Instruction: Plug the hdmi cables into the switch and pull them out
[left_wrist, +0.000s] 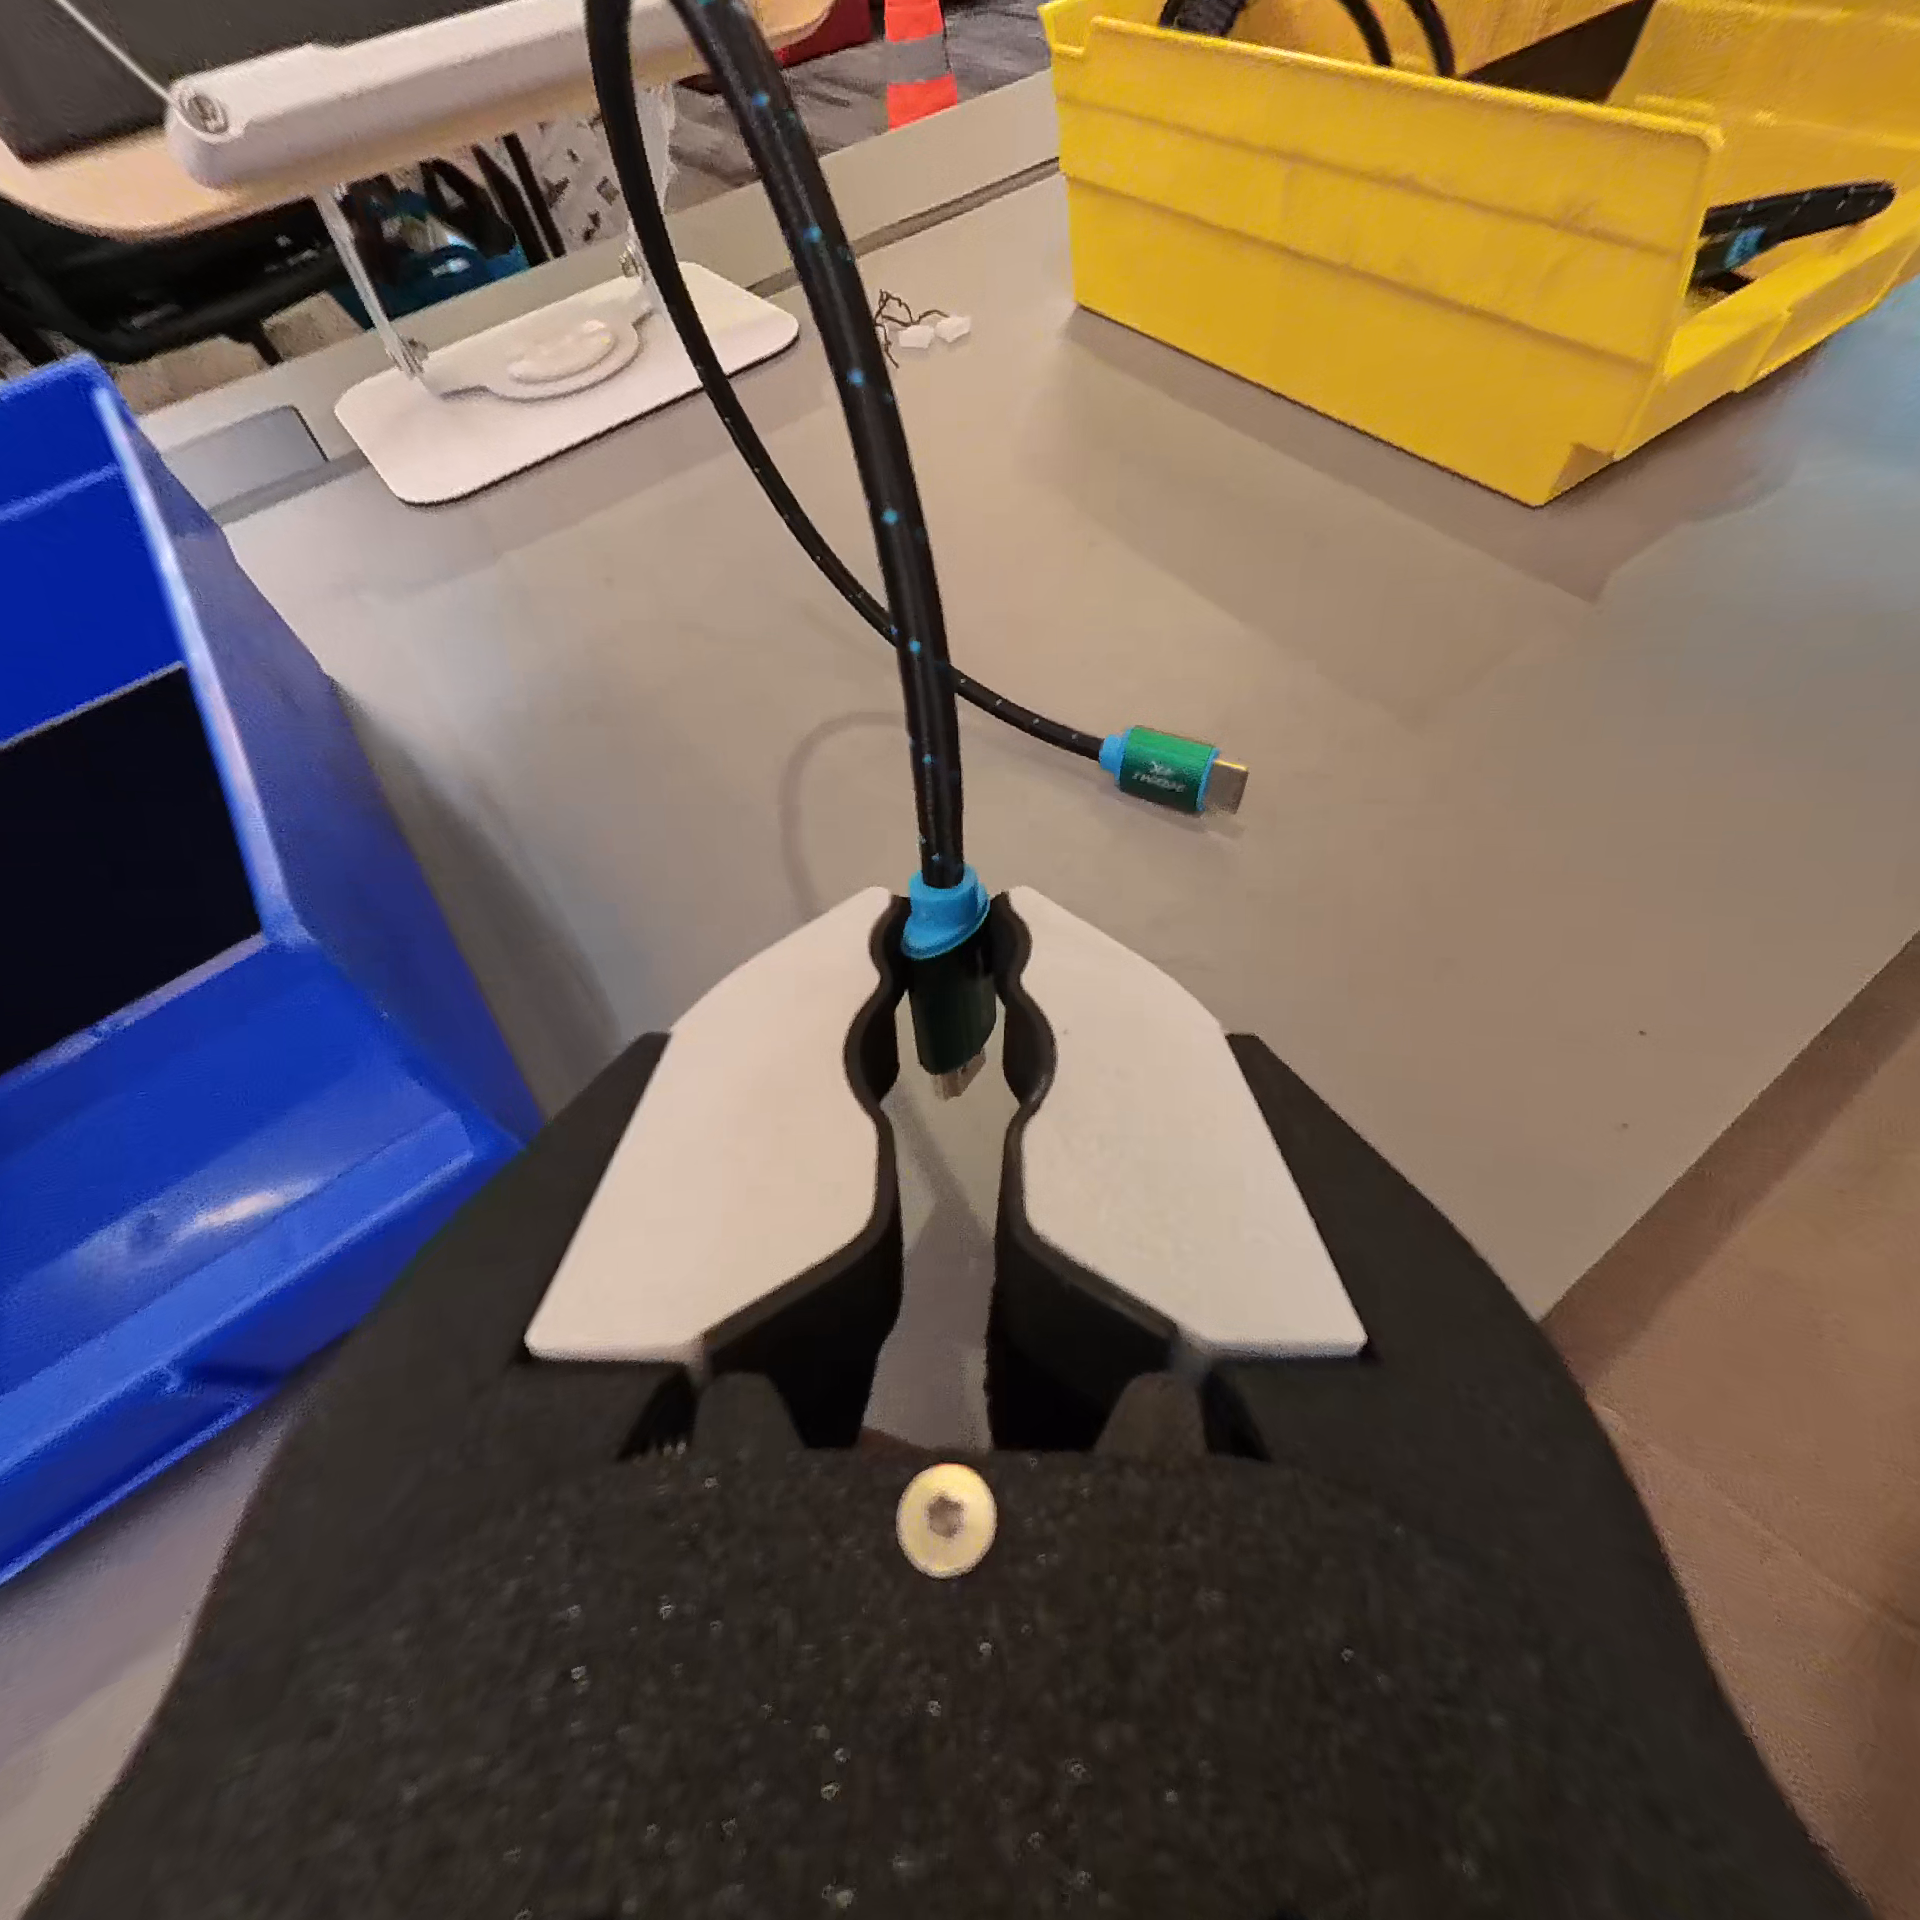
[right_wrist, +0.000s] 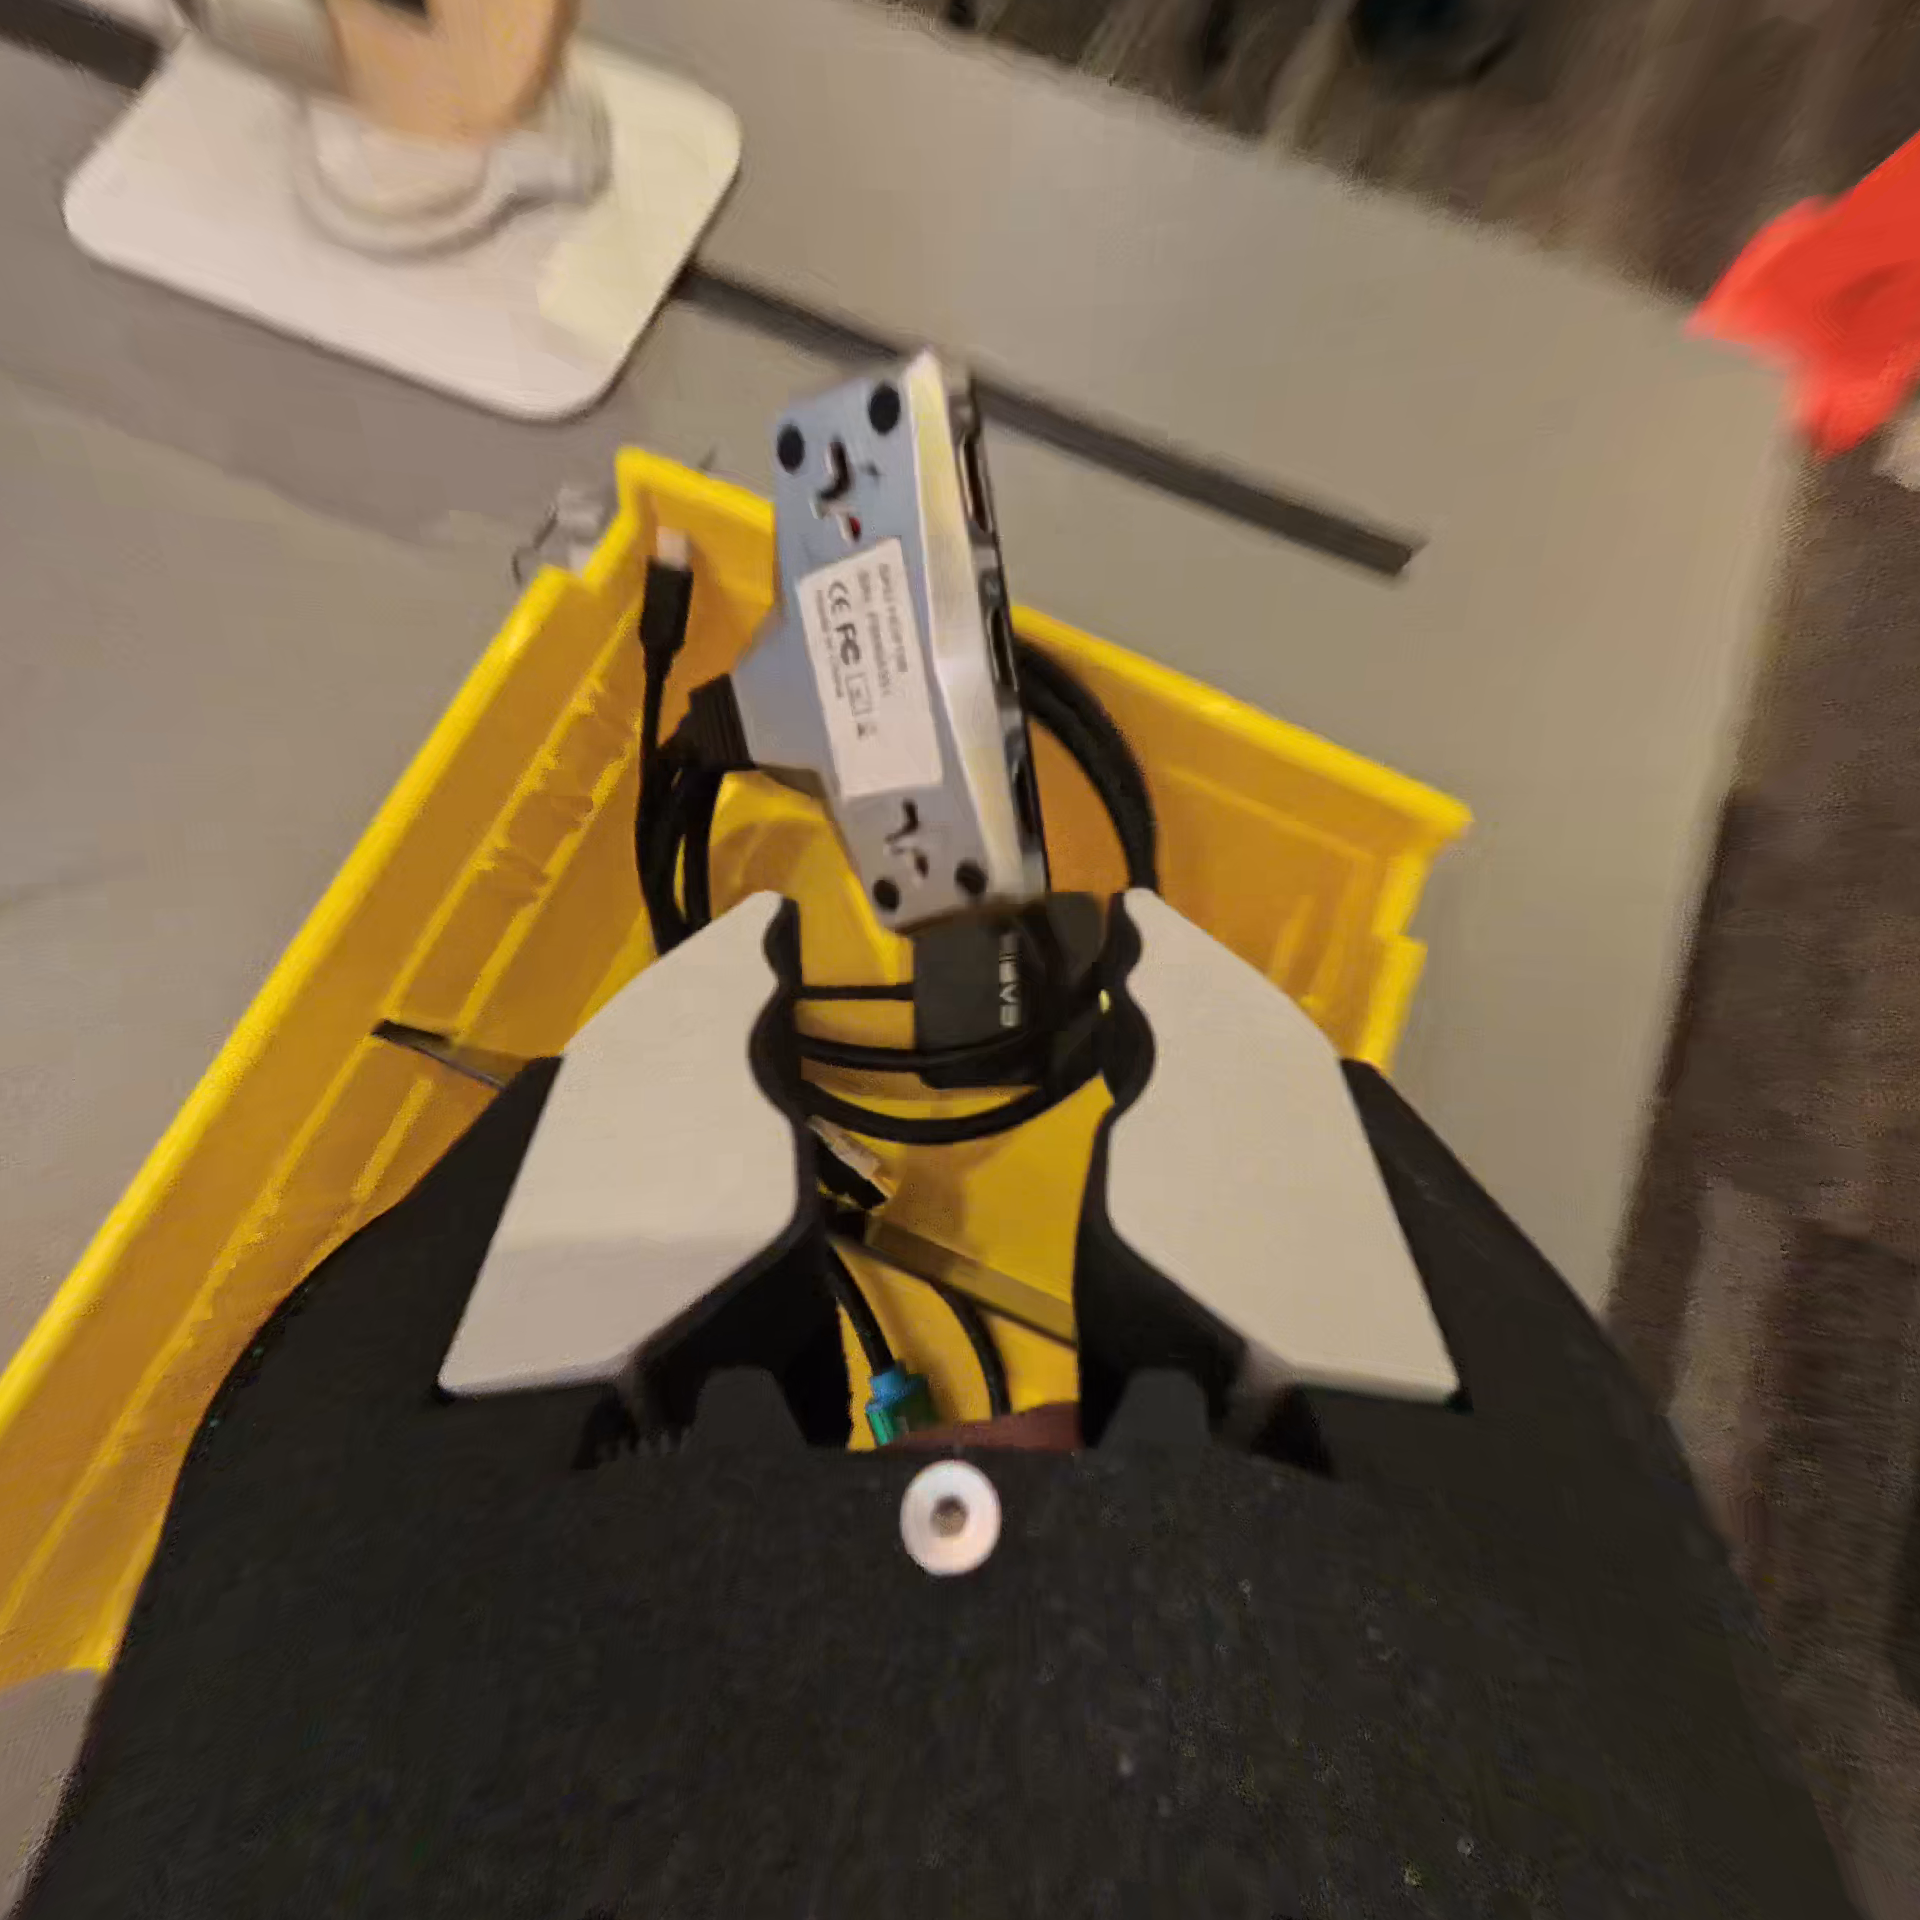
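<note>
While the left gripper (left_wrist: 948, 914) pinches a green HDMI plug (left_wrist: 951, 1003) with blue collar and black braided cable (left_wrist: 883, 499), the right gripper (right_wrist: 951, 920) clamps the silver switch (right_wrist: 899, 655) above the yellow bin (right_wrist: 1299, 821), its labelled underside showing.

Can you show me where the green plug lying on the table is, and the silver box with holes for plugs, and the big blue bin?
Green metal HDMI plug with blue collar (left_wrist: 1164, 771): left wrist view, on its green barrel.
Silver metal HDMI switch box (right_wrist: 883, 665): right wrist view, on its labelled underside.
Blue plastic storage bin (left_wrist: 208, 1039): left wrist view, on its front wall.
</note>
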